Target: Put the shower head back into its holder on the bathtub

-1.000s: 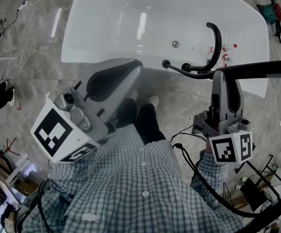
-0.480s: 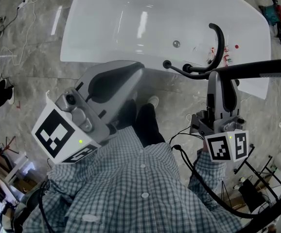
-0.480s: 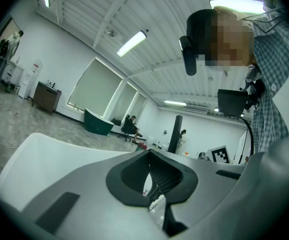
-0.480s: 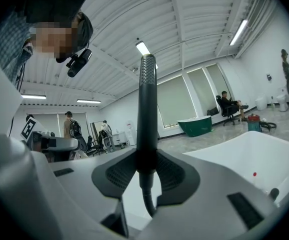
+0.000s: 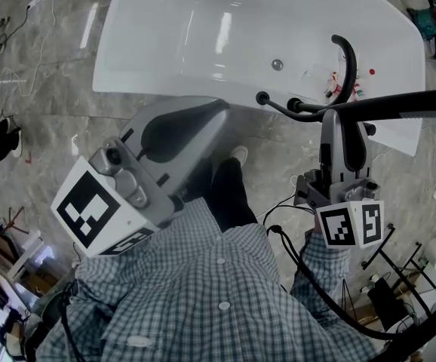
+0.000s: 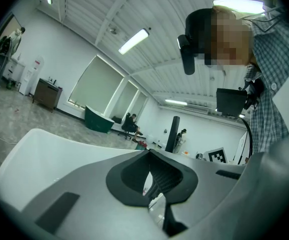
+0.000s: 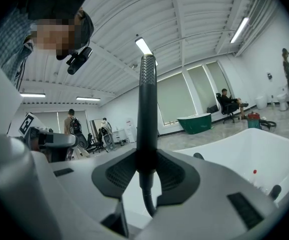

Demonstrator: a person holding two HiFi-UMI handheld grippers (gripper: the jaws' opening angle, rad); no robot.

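Right gripper [image 7: 147, 170] first: its pads [image 7: 115, 176] are clamped tight on the black shower head [image 7: 147, 109]. They grip it low on the handle, w/ the hose [image 7: 147, 204] dropping out right below the jaws. Left gripper [image 6: 152, 178] is basically closed, just a sliver of light between the pads and nothing in it (along for the ride atm).

In the head view the shower head [image 5: 399, 105] sticks out from the right gripper [image 5: 342, 123] toward 3 o'clock. It's long and nearly level, so lots of lever on a small grip. The bathtub [image 5: 165, 29] is at 12. The black rim fittings [image 5: 293, 105] and the curved tap [image 5: 348, 59] sit around 1 o'clock, just past the jaws. We can't tell which fitting is the actual holder tbh.

What we'd worry abt:
- The handle could twist in the pads when it meets the holder, bc the grip is near one end.
- What looks like the hose loops back by our shirt [image 5: 203, 292], so it could snag or tug the head off line.
- The tap is close enough to clip on the way in.
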